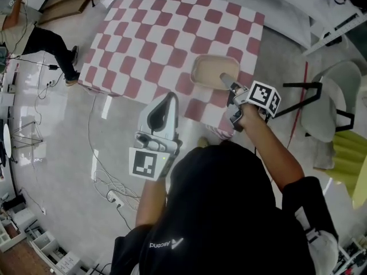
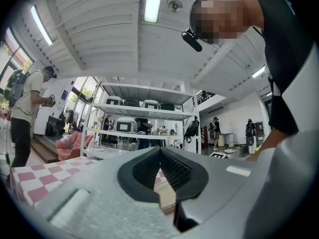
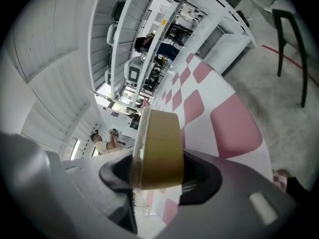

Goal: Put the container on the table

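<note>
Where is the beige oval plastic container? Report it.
The beige container is over the pink-checked table's near right area in the head view, its rim clamped by the right gripper.

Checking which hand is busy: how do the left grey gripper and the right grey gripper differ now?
The right gripper is shut on the rim of the tan oval container; the left gripper is shut on nothing. The right gripper reaches over the pink-and-white checked table; the left gripper sits by its near edge. Both carry marker cubes.
</note>
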### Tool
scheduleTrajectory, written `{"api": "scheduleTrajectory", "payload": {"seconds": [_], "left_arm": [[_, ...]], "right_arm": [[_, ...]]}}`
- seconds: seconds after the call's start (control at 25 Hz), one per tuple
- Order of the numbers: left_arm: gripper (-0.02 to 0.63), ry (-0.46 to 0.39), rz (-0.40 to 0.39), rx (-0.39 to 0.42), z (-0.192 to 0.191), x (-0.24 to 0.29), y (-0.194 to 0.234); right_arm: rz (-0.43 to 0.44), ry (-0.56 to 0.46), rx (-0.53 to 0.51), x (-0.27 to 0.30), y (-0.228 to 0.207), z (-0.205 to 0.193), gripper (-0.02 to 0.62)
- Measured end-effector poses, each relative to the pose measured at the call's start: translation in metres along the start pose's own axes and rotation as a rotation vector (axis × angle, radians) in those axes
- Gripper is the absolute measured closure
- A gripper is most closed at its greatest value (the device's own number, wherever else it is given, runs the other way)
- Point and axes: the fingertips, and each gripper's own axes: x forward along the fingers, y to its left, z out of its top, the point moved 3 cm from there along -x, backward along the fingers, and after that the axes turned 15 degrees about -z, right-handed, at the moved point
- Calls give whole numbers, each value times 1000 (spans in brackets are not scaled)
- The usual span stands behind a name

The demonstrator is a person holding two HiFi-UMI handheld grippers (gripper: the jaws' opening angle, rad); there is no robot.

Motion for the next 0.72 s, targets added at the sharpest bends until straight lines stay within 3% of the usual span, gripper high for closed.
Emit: {"api": "scheduleTrajectory", "payload": {"seconds": [0.2, 0.44, 0.72], "left_arm": [[597, 4, 20, -16, -1, -2, -3], [597, 4, 13, -2, -3, 0, 3], [597, 0, -17, -17, -4, 6, 0]], "right_arm": [[-68, 30, -76, 4, -6, -5, 366], [-164, 10, -268, 8, -4, -3, 270], [-252, -53, -459, -8, -10, 2, 258]]}}
